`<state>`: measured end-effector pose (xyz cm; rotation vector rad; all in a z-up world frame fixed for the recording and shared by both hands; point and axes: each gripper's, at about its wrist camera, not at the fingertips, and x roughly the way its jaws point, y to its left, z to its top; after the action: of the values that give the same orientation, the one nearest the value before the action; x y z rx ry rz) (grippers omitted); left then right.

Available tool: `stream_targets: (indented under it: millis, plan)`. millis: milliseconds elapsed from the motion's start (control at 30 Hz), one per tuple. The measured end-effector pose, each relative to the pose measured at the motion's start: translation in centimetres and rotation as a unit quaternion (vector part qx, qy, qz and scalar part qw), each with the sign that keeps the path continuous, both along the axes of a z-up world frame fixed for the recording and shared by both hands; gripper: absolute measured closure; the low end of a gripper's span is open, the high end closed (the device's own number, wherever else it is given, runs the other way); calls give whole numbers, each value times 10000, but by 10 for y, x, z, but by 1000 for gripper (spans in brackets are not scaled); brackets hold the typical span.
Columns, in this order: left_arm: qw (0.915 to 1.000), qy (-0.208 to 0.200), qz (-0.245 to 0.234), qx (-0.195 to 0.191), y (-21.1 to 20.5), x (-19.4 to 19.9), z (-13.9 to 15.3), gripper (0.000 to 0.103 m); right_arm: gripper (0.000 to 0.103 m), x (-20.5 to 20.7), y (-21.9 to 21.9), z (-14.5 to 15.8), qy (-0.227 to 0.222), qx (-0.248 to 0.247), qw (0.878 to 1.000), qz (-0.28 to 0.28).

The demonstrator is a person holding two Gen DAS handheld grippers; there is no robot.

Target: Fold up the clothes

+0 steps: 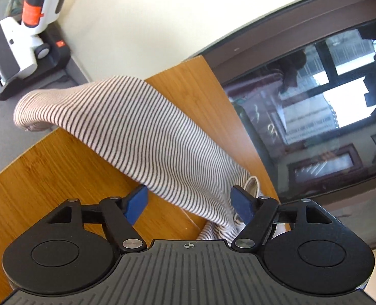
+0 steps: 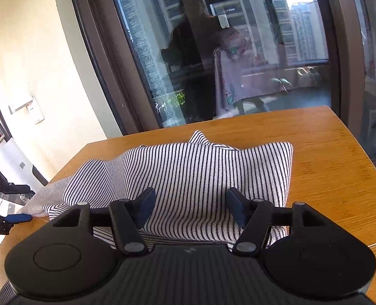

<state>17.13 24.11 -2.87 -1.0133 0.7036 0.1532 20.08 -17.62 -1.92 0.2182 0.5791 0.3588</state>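
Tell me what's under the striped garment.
The striped garment lies on a wooden table, bare around it. Its own folded layers show at the near edge. Anything else beneath is covered, and one end hangs over the table's edge.

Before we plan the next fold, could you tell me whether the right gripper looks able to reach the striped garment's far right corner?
Probably yes: the right gripper is open over the striped garment, and nothing lies between it and that corner on the table.

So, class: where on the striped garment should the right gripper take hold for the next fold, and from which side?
Probably the folded right-hand edge of the striped garment. It lies flat on the wooden table with bare wood beside it, so the open right gripper can come in low from the right and pinch all layers.
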Motion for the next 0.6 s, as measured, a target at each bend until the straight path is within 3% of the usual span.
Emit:
stream_targets:
  millis: [33, 100, 167, 267, 333, 433, 500, 600]
  plan:
    - [9997, -1, 34, 250, -1, 4, 1, 37, 40, 0, 0, 0, -2, 13, 10000, 0]
    - [9967, 14, 70, 813, -3, 12, 3, 67, 40, 0, -2, -1, -4, 41, 10000, -2]
    - [9867, -65, 25, 1626, -15, 17, 14, 83, 40, -1, -2, -1, -7, 64, 10000, -3]
    - [9660, -566, -192, 2515, -47, 25, 42, 90, 38, -1, -4, -2, -8, 111, 9999, 12]
    - [9440, -1114, -515, 3064, -77, 26, 66, 91, 38, -2, -7, -2, 3, 208, 9998, 16]
    - [8999, -1909, -1130, 3756, -128, 20, 91, 91, 38, -2, -15, 0, 32, 468, 9989, -43]
    - [8730, -2268, -1735, 3954, -166, 15, 95, 91, 38, -4, -27, 6, -6, 726, 9972, -163]
    - [8441, -2462, -2657, 3954, -211, 12, 83, 89, 36, -12, -48, 24, -193, 1027, 9937, -410]
